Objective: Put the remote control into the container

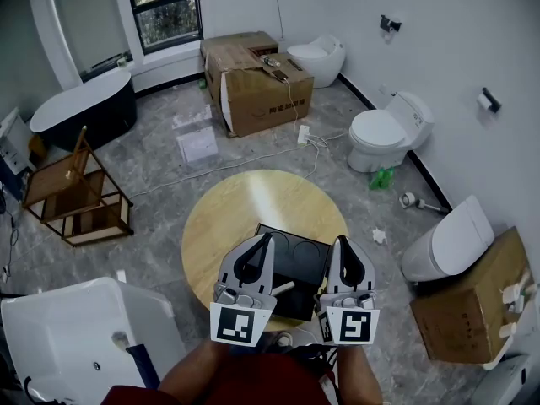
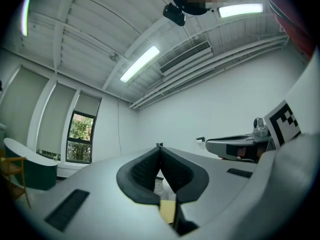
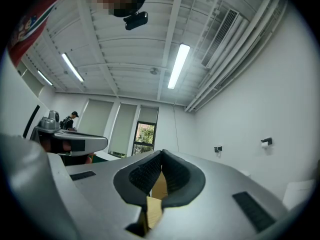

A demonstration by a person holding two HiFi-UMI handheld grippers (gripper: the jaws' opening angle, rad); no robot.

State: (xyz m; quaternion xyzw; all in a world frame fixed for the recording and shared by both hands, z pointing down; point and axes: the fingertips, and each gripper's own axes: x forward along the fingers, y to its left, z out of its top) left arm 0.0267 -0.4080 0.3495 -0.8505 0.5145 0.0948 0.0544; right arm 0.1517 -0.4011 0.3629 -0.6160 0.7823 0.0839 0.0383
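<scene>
A shallow black container (image 1: 295, 251) lies on the near half of a round wooden table (image 1: 245, 201). My left gripper (image 1: 268, 236) hovers over the container's left edge and my right gripper (image 1: 343, 240) over its right edge, both pointing away from me. In the left gripper view the jaws (image 2: 160, 146) meet at the tip with nothing between them. The right gripper (image 3: 161, 153) also has its jaws together and empty. A slim pale object (image 1: 283, 288), possibly the remote control, shows between the two gripper bodies over the container's near part. I cannot tell what it is.
Cardboard boxes (image 1: 253, 83) stand beyond the table and a wooden rack (image 1: 76, 197) at the left. Toilets (image 1: 388, 129) line the right wall. A dark bathtub (image 1: 84, 108) sits far left, a white tub (image 1: 76, 327) near left, and another box (image 1: 472, 302) near right.
</scene>
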